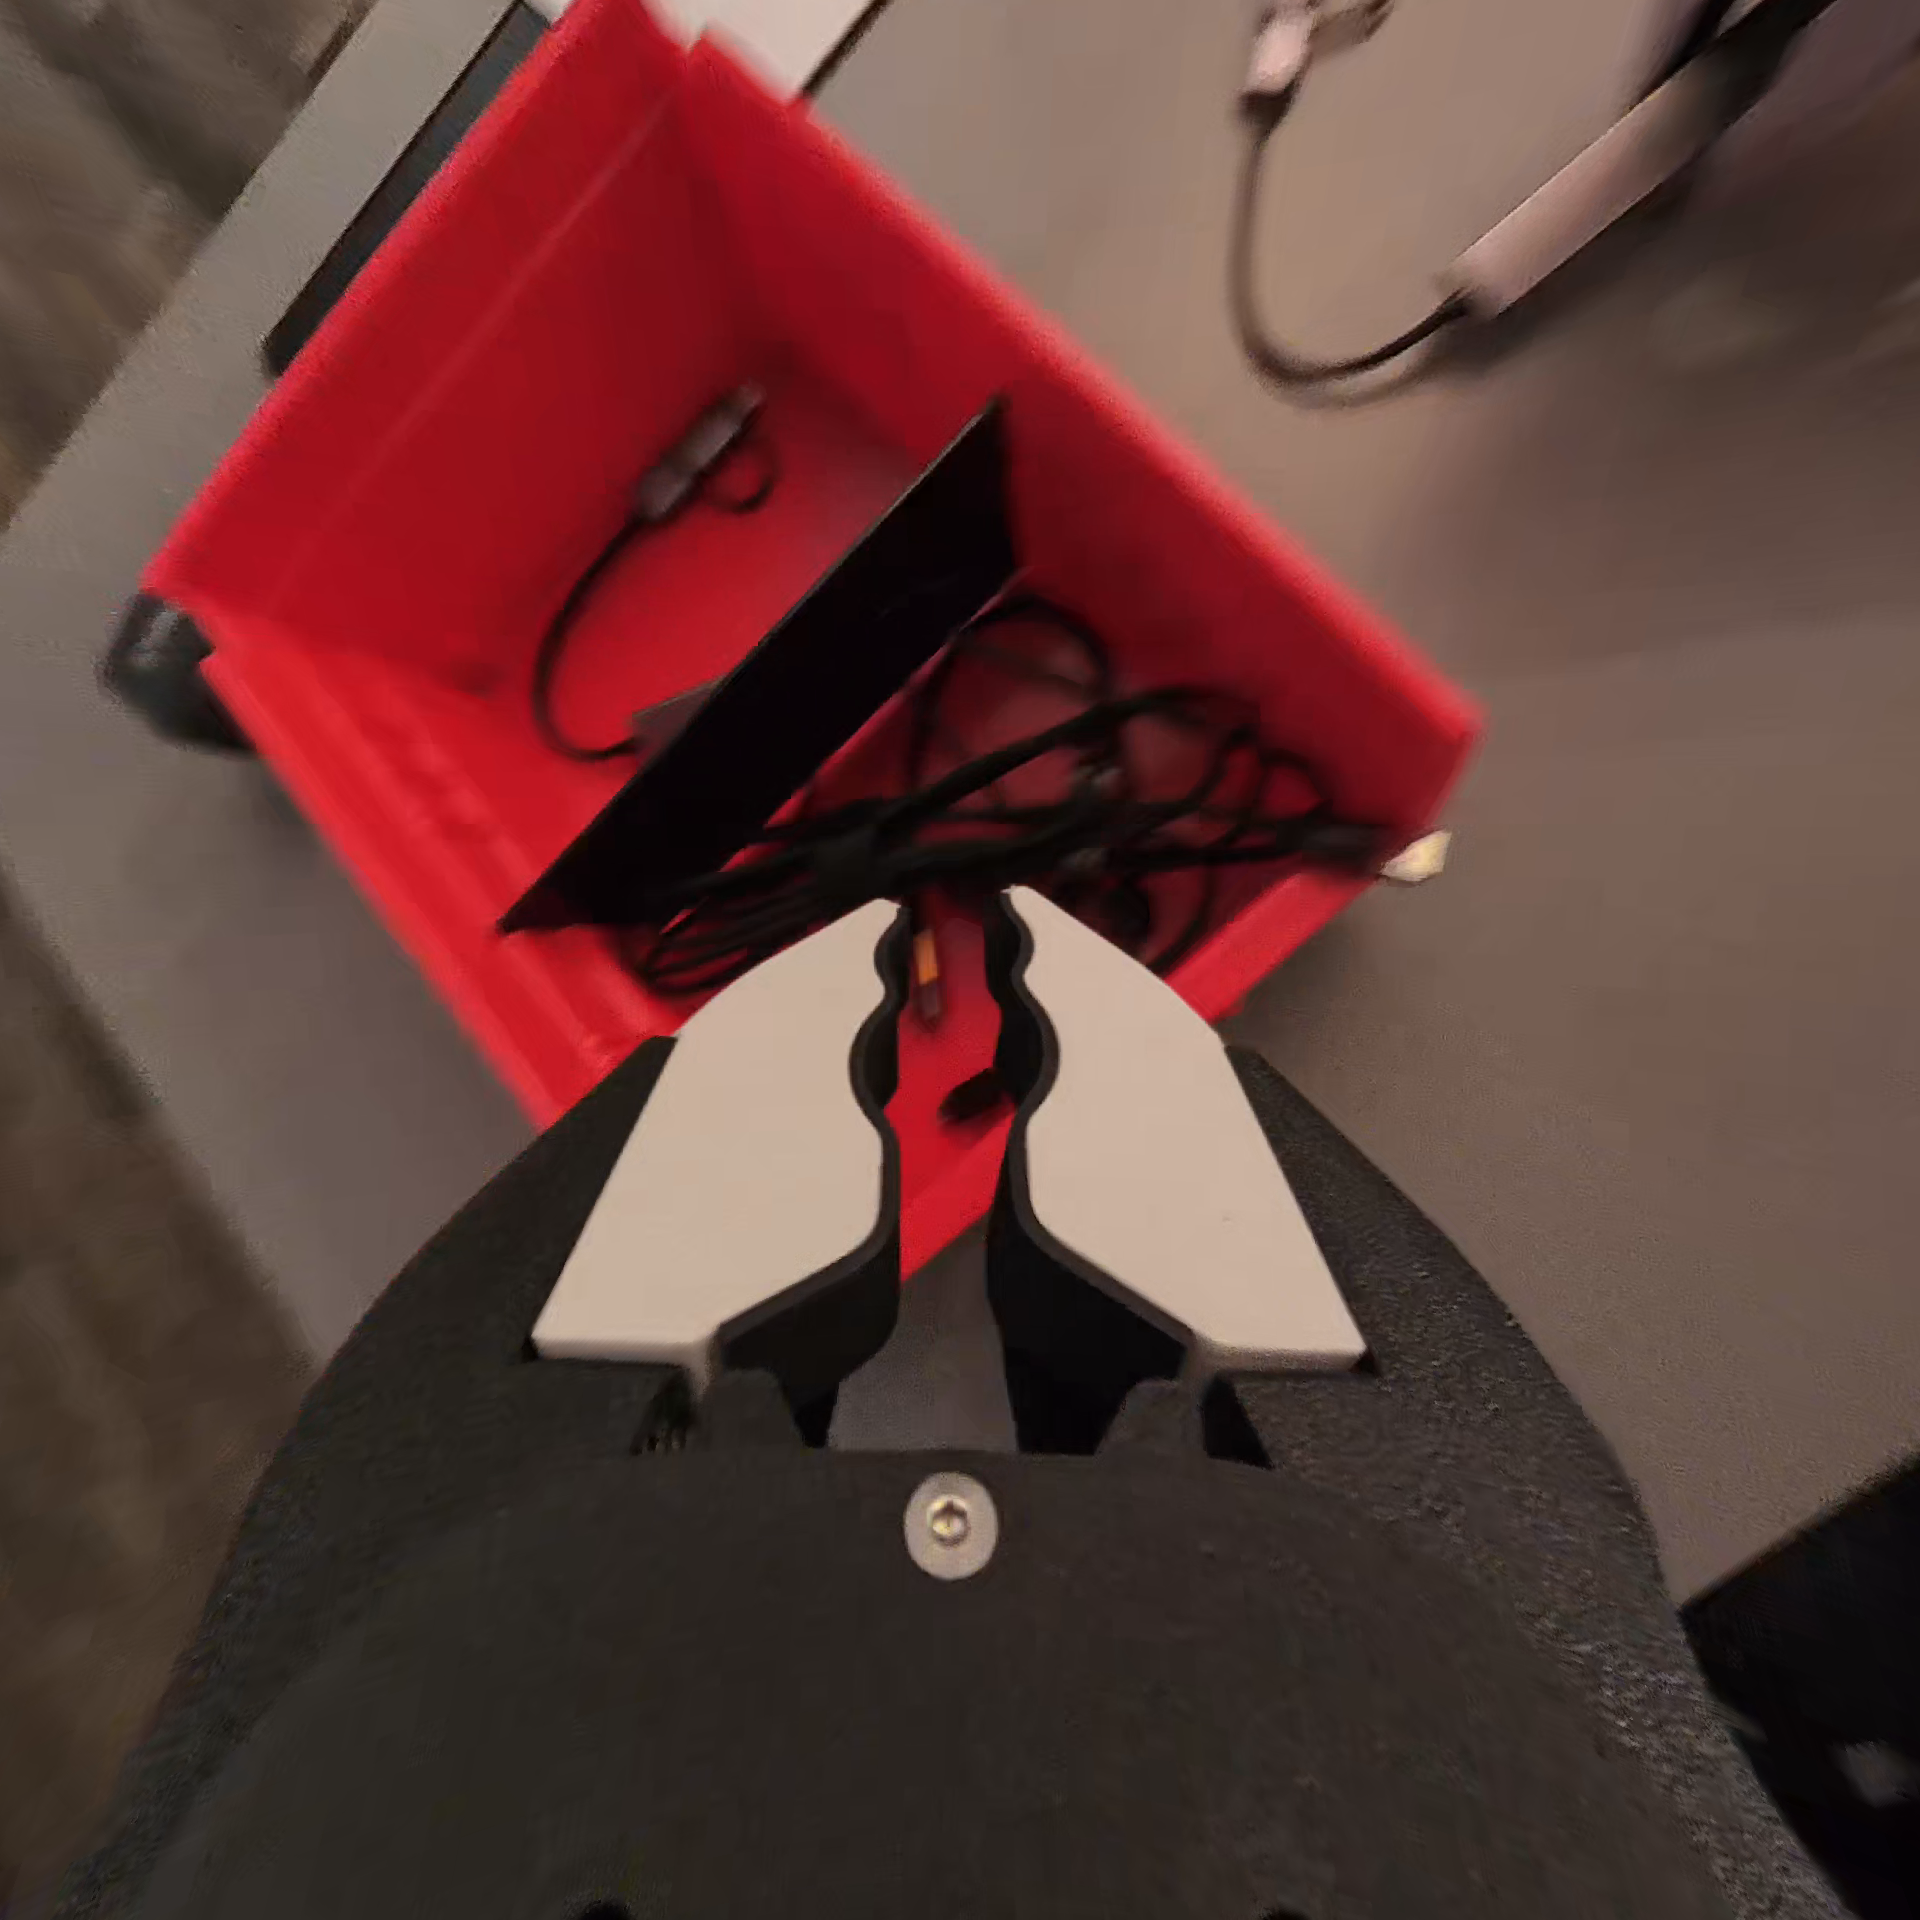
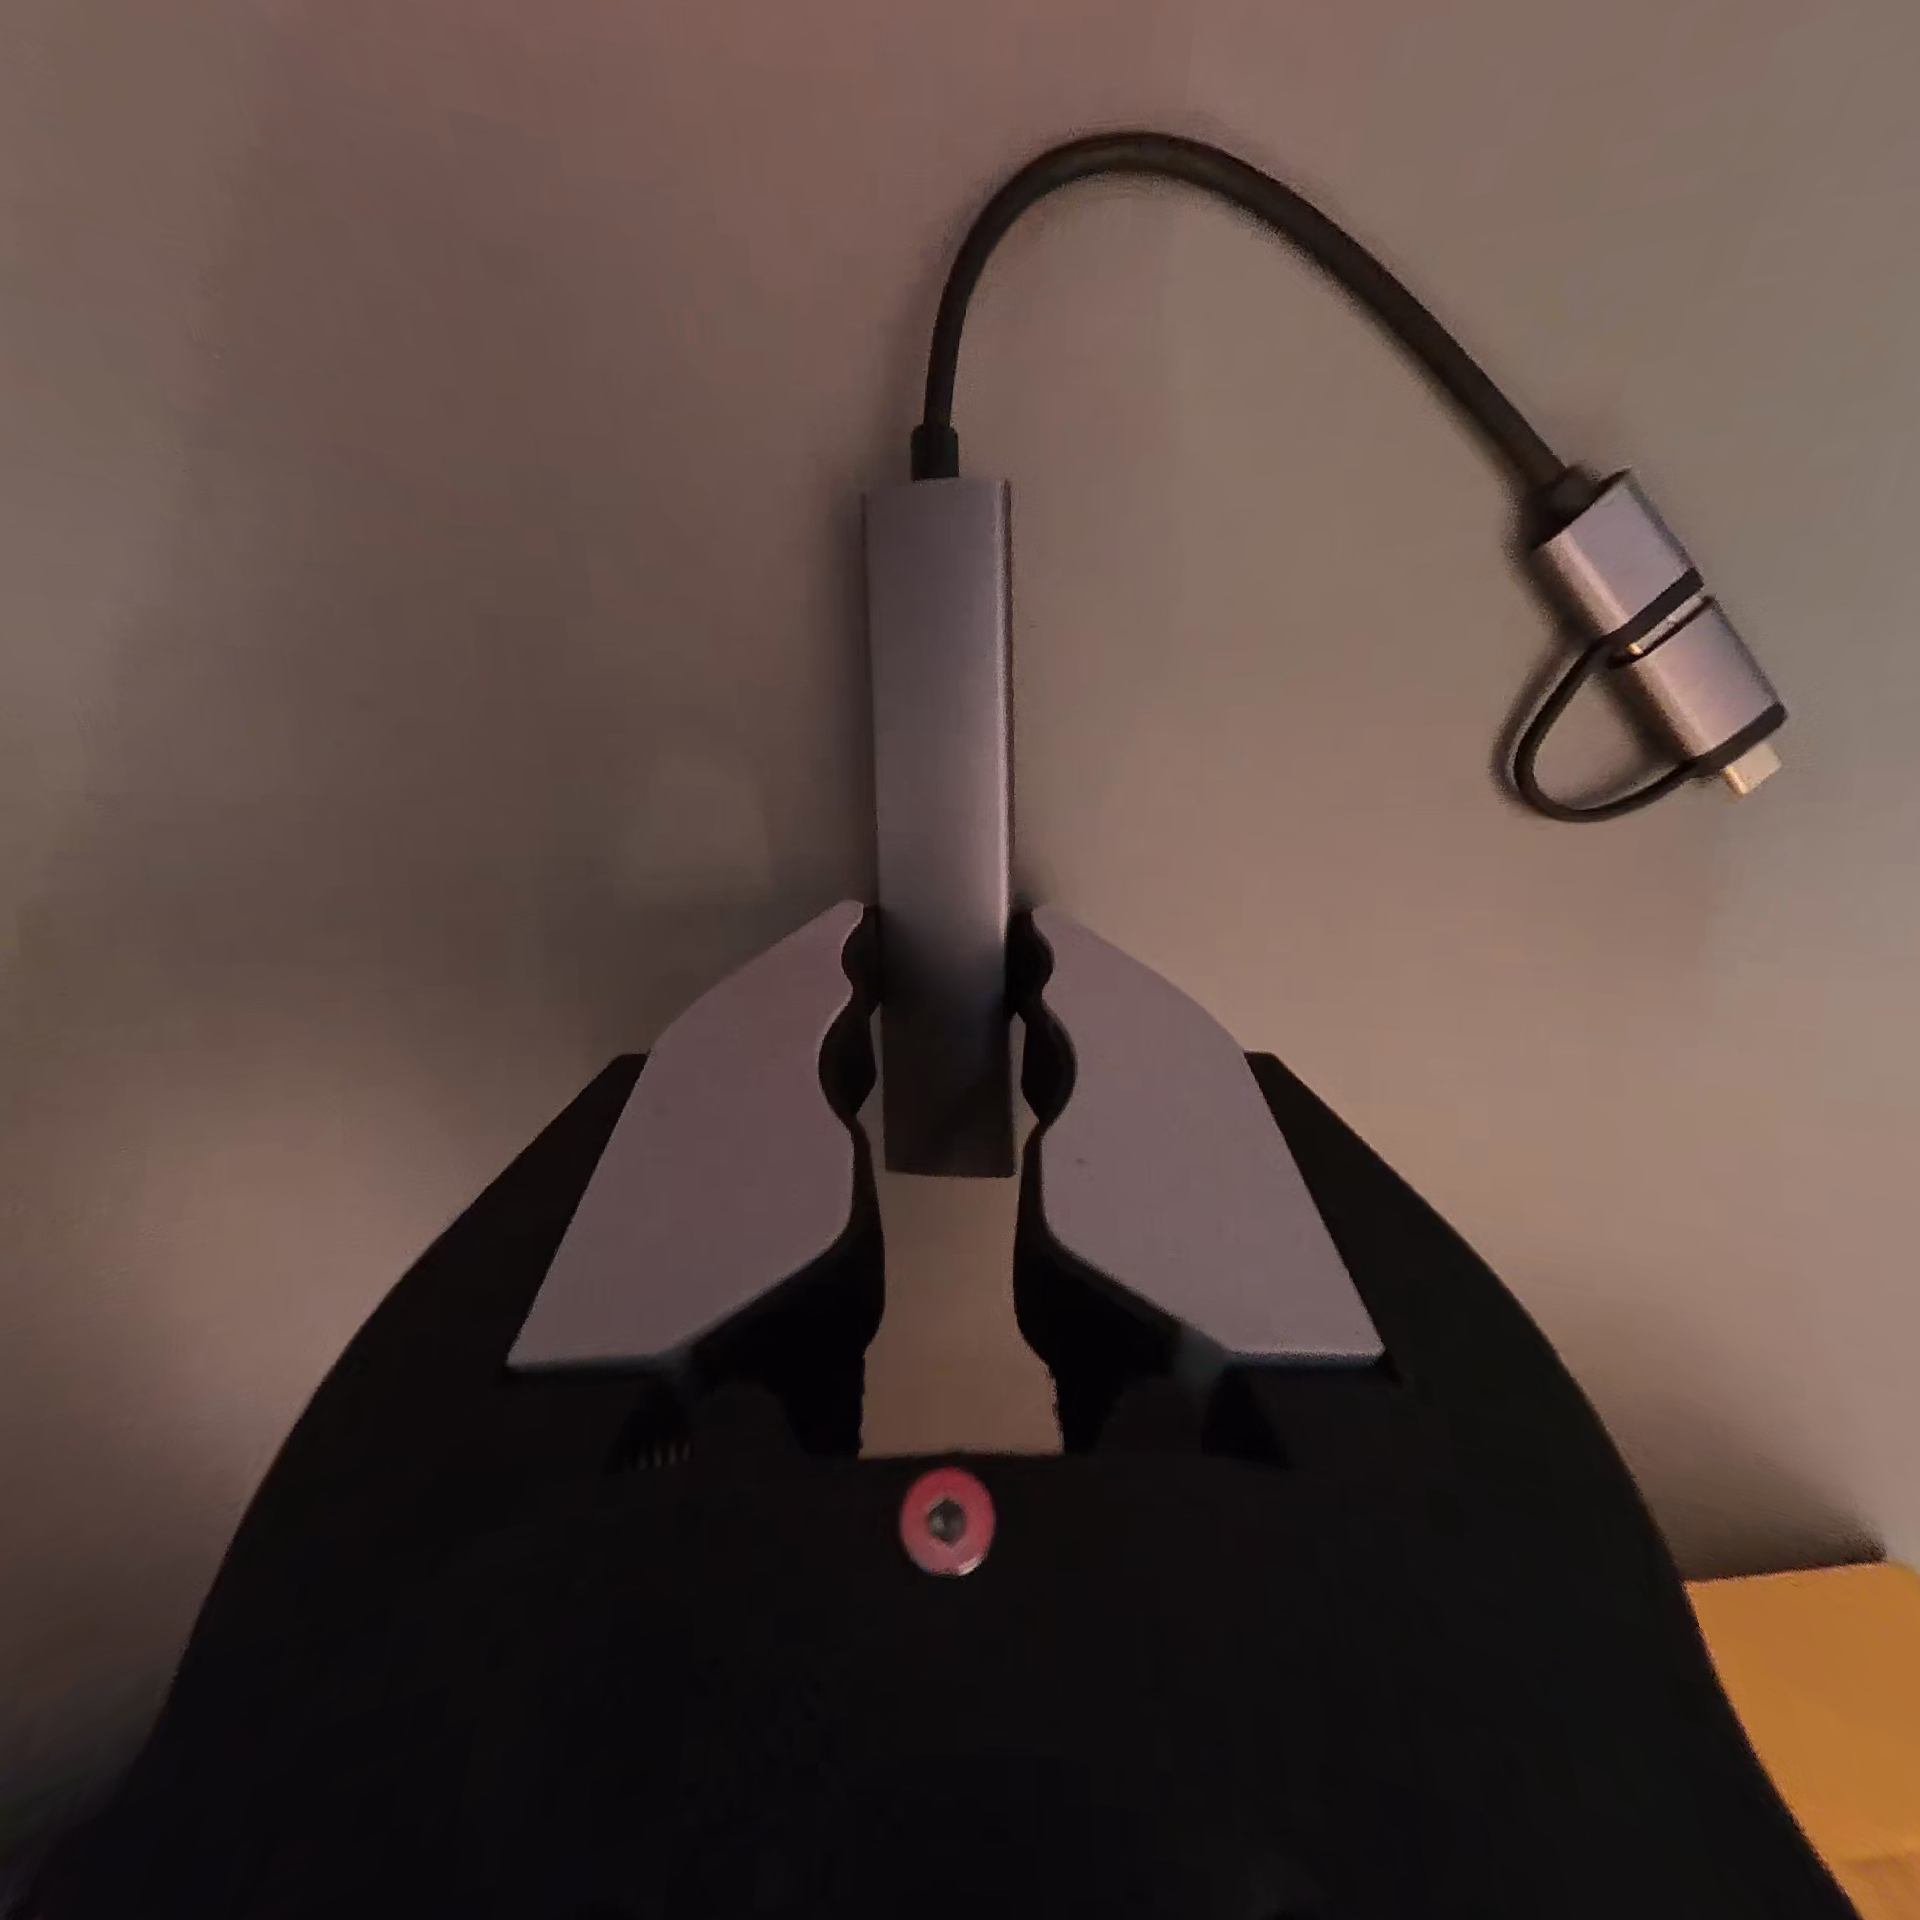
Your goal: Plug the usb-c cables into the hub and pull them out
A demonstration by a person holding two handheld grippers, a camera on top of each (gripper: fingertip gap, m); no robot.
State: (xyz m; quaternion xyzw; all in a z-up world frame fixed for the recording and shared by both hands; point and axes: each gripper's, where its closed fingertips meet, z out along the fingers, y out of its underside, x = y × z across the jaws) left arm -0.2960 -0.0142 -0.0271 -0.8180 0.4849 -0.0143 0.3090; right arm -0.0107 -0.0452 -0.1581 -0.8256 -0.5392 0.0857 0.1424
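Note:
My left gripper (image 1: 951, 904) is open and hovers over the near end of a red bin (image 1: 436, 436). A tangle of black usb-c cables (image 1: 1039, 810) lies in the bin's right compartment, just past the fingertips. One plug (image 1: 966, 1101) shows between the fingers, but whether it is touched is unclear. My right gripper (image 2: 945, 914) is shut on the near end of a slim grey hub (image 2: 940, 675) lying on the grey table. The hub's black lead (image 2: 1195, 197) curves right to a grey double connector (image 2: 1662, 644). The hub also shows blurred in the left wrist view (image 1: 1558, 208).
A black divider (image 1: 821, 665) splits the bin. Its left compartment holds another small hub with a cable (image 1: 665, 488). A dark object (image 1: 156, 665) sits by the bin's left corner. A yellow thing (image 2: 1808, 1714) lies at the lower right of the right wrist view. My hands' fingertips stand some 30 cm from each other.

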